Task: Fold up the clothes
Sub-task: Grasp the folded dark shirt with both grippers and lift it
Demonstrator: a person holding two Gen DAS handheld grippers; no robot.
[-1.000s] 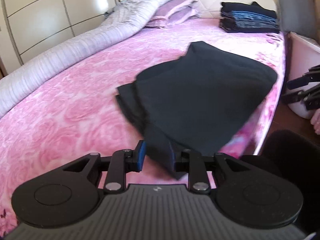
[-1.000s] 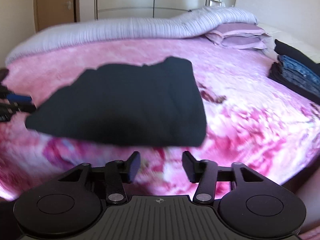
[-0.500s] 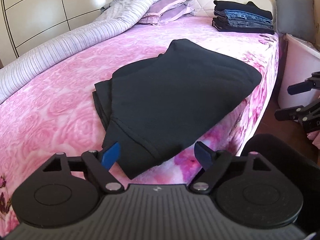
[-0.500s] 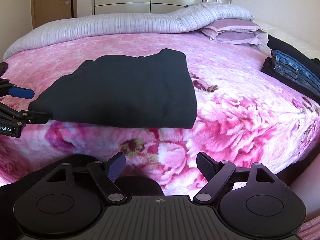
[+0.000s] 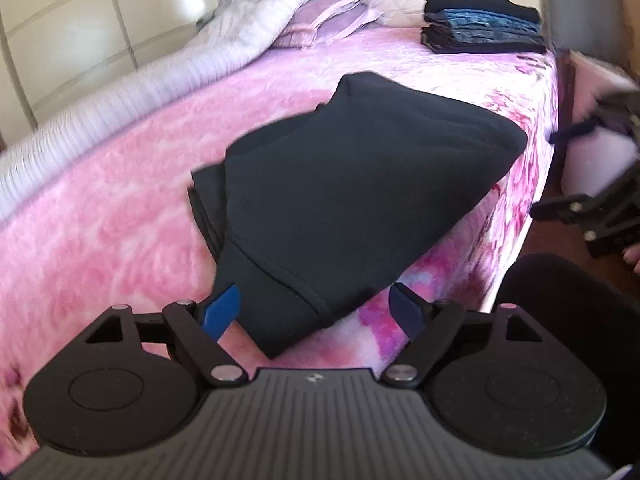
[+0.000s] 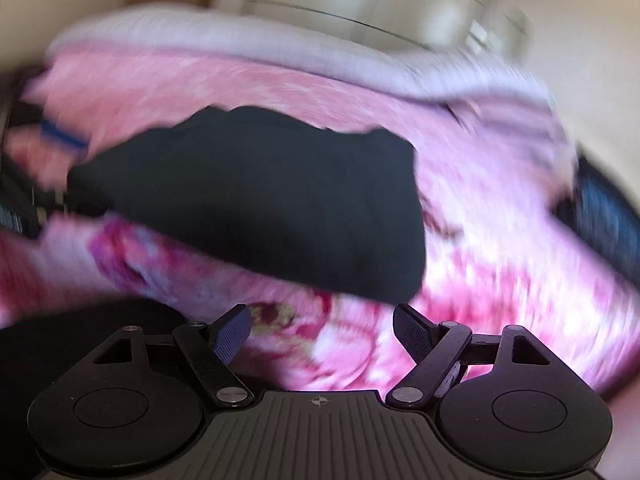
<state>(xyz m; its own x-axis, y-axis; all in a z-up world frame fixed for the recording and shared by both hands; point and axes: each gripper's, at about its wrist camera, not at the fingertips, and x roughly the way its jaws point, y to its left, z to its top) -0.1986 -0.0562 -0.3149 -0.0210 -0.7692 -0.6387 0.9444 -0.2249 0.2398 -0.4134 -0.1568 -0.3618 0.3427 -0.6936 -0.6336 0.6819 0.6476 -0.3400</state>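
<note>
A black garment [image 5: 360, 184] lies folded near the edge of the pink flowered bed [image 5: 100, 240]. My left gripper [image 5: 316, 308] stands open over the bed's edge. The garment's near corner lies between its blue pads [image 5: 224, 308] without being pressed. In the blurred right wrist view, my right gripper [image 6: 322, 328] is open and empty, just short of the same garment [image 6: 272, 200], with the bed's side [image 6: 480, 300] beyond it. One of the right gripper's fingers [image 5: 560, 206] shows off the bed's right edge.
A stack of folded jeans and dark clothes [image 5: 480, 28] sits at the head of the bed beside purple pillows [image 5: 328, 12]. A striped duvet [image 5: 140, 92] is rolled along the far side. A white bin [image 5: 592, 160] stands right of the bed. Wardrobe doors [image 5: 60, 40] are behind.
My left gripper opened and let go of the garment's corner, which now rests on the bed. My right gripper opened wider and rolled, and its view is now tilted and blurred.
</note>
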